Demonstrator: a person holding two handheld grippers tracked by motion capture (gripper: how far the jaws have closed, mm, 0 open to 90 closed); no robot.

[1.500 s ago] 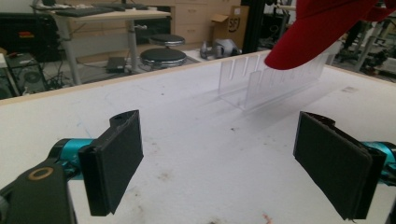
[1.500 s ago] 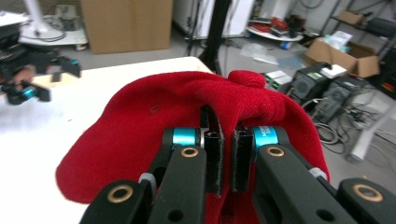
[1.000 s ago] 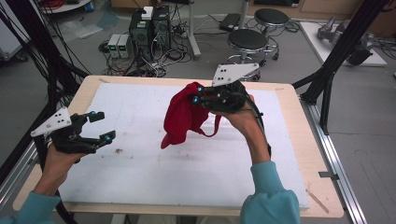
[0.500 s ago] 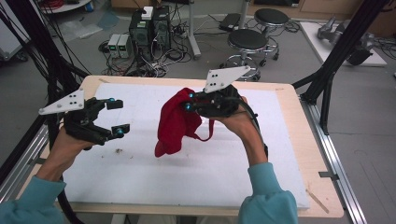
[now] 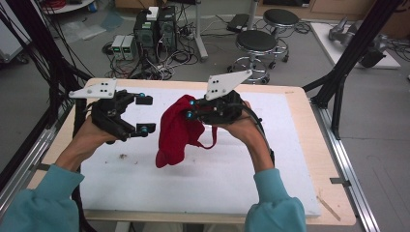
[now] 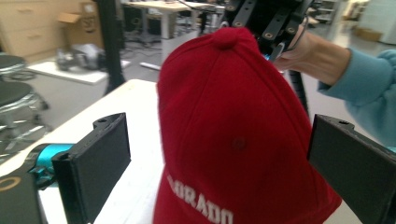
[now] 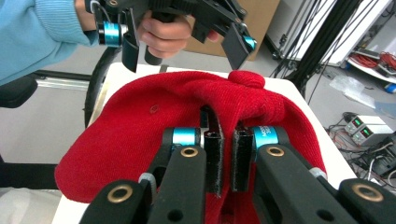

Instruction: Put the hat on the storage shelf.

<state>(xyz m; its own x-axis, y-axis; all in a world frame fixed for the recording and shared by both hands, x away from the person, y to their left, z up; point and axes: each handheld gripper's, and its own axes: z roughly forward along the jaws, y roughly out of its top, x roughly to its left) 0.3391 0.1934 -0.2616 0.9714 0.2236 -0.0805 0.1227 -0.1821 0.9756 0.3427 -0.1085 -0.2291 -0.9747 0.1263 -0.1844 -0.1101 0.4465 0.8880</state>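
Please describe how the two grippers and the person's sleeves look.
Both the left gripper and the right gripper are black, with flat black jaws, teal accents, brass-coloured pivots and a grey three-cornered plate on top. The sleeves are teal.

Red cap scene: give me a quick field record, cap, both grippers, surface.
item: red cap, white lettering, hanging above the table
right gripper: shut on the cap's fabric near the crown
left gripper: jaws have just been opening, now wide, beside the cap, not touching
surface: white mat on wooden table
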